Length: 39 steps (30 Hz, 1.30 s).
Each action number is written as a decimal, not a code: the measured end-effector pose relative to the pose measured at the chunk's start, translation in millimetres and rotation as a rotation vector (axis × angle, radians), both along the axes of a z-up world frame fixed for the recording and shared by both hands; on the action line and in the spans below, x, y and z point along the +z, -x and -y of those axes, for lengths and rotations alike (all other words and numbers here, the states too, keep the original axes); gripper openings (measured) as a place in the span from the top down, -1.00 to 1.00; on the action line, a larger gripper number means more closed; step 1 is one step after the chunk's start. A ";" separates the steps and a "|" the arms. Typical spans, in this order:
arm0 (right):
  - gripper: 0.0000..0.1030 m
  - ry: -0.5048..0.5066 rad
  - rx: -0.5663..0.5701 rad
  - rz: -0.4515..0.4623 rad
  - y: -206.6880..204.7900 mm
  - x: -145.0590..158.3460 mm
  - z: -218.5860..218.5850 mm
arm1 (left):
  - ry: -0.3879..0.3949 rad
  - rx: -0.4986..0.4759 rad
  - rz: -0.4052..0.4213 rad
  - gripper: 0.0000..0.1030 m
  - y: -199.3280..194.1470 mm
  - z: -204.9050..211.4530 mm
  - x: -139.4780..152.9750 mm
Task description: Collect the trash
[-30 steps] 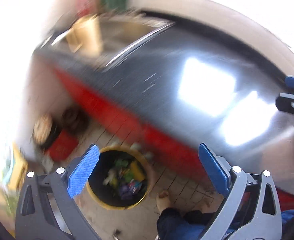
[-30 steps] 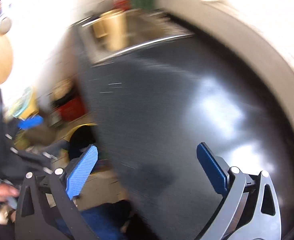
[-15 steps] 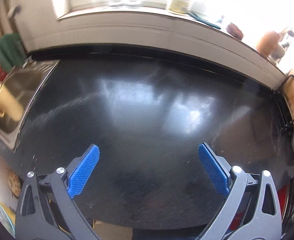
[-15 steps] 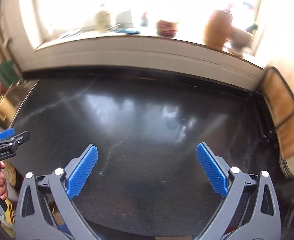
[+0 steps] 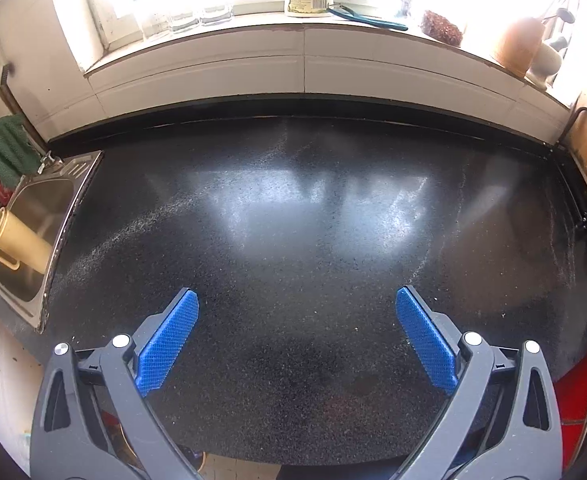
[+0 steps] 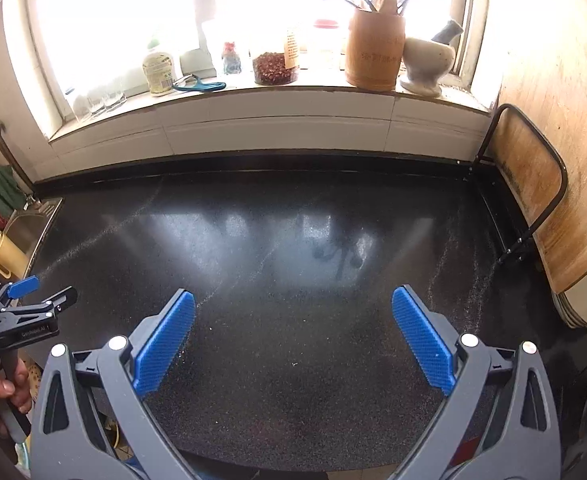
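Observation:
No trash shows on the black speckled countertop [image 5: 293, 240], which also fills the right wrist view [image 6: 293, 264]. My left gripper [image 5: 297, 304] is open and empty, held above the counter's front part. My right gripper [image 6: 293, 300] is open and empty over the same counter. The left gripper also shows at the left edge of the right wrist view [image 6: 33, 300], held in a hand. The trash bin is out of view.
A steel sink [image 5: 33, 232] with a yellow jug [image 5: 17, 240] lies at the left. The windowsill [image 6: 253, 92] holds a bottle, scissors, a jar, a wooden utensil pot [image 6: 373, 52] and a mortar. A wooden board in a rack [image 6: 533, 176] and plates [image 6: 581, 300] stand at the right.
Both grippers swung from facing left, where the yellow trash bin stood on the floor, to face the counter and window. Both stayed open and empty.

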State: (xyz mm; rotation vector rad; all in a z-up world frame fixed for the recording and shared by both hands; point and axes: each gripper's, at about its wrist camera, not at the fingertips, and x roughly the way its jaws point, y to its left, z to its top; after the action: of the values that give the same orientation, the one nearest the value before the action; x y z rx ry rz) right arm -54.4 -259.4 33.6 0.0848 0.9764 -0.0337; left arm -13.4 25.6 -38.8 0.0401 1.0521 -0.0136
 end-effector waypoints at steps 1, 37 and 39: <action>-0.86 -0.004 0.002 0.004 0.2 0.3 0.7 | -0.003 -0.003 0.002 -0.87 0.2 0.9 0.9; -0.86 -0.041 0.019 -0.018 -2.0 -7.8 -9.2 | 0.000 0.032 0.034 -0.87 0.2 -2.0 13.8; -0.86 -0.040 0.018 -0.017 -2.3 -7.4 -9.5 | 0.003 0.032 0.032 -0.87 0.0 -2.3 13.6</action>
State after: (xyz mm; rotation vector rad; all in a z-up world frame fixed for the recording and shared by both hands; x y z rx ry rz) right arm -52.0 -249.9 26.2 0.1128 0.9947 0.0015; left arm -13.4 27.8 -25.2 0.0204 1.0208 0.0149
